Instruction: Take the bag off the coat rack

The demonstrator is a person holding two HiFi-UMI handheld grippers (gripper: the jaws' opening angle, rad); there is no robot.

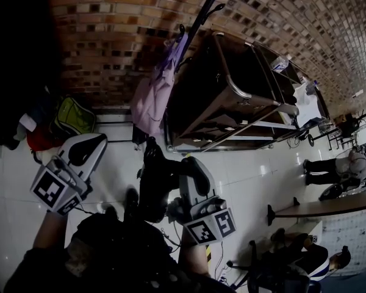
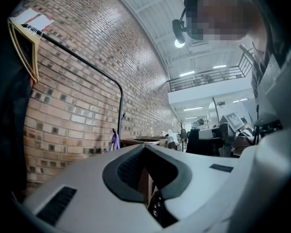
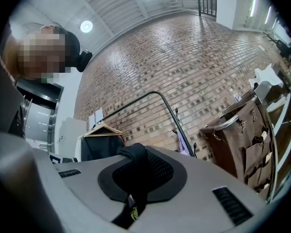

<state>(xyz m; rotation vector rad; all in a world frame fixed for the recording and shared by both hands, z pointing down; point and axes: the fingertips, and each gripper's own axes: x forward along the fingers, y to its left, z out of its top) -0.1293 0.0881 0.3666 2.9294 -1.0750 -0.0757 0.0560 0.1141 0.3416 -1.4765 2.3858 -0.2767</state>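
My right gripper [image 1: 192, 165] is shut on the strap [image 3: 136, 171] of a black bag [image 1: 154, 185]. The bag hangs beside it over the white floor, apart from the coat rack. The rack's black pole [image 1: 201, 14] rises at the top centre of the head view, against the brick wall. A pink-purple bag [image 1: 154, 96] still hangs on it. My left gripper [image 1: 88, 142] is held low at the left, jaws together, with nothing in them. In the right gripper view the rack's rail [image 3: 136, 100] and the purple bag [image 3: 184, 142] show ahead.
A brown canvas cart [image 1: 232, 96] with a metal frame stands right of the rack. A green bag [image 1: 73, 116] and a red item [image 1: 39, 139] lie by the wall on the left. A wooden hanger with a dark garment [image 3: 101, 144] hangs on the rail. A person [image 1: 335, 166] is far right.
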